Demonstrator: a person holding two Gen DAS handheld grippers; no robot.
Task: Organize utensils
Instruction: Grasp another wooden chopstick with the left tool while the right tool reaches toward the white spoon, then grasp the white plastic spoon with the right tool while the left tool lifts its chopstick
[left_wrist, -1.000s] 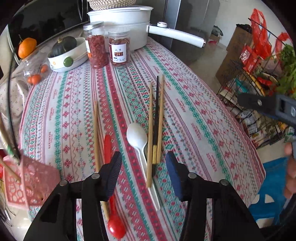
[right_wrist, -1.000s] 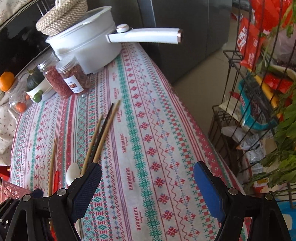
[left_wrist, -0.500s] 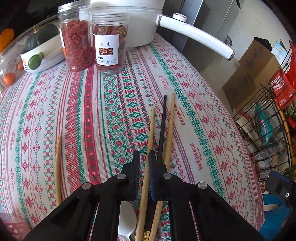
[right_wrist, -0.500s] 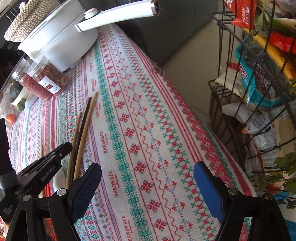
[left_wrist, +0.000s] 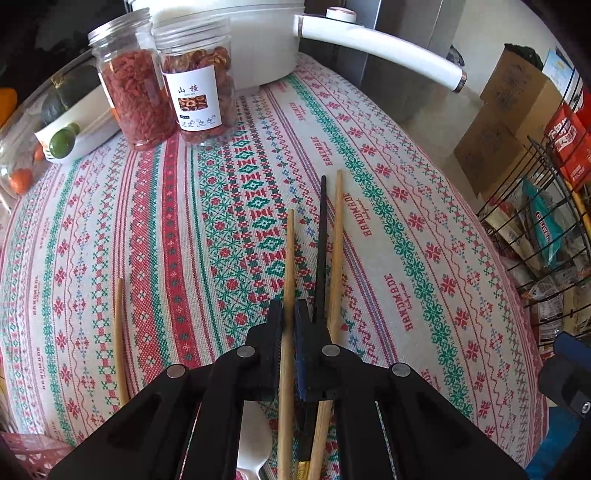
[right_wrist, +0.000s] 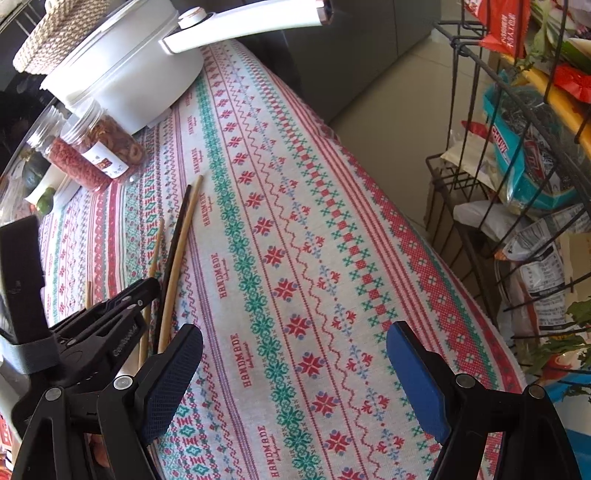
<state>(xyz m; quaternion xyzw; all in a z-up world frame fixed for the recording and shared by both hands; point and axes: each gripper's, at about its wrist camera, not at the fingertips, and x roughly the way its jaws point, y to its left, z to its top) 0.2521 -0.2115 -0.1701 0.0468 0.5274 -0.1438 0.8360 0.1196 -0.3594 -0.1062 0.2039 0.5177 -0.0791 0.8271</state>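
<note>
The left gripper (left_wrist: 289, 314) has its jaws pinched nearly together on one pale wooden chopstick (left_wrist: 289, 251), whose lower end is cut off at the frame's bottom edge. Taking that chopstick as the landmark: just to its right lie a black chopstick (left_wrist: 322, 236) and a second pale wooden chopstick (left_wrist: 337, 236), their lower ends hidden under the gripper. Well to its left lies a third loose wooden chopstick (left_wrist: 119, 332), partly hidden. A white plastic spoon (left_wrist: 251, 443) shows only in part beneath the gripper. Beyond its tip stand two clear jars (left_wrist: 162, 77) and a white long-handled pot (left_wrist: 258, 40). The right gripper (right_wrist: 295, 369) hangs to its right above the patterned tablecloth (right_wrist: 314, 258) — jaws spread wide, holding nothing.
</note>
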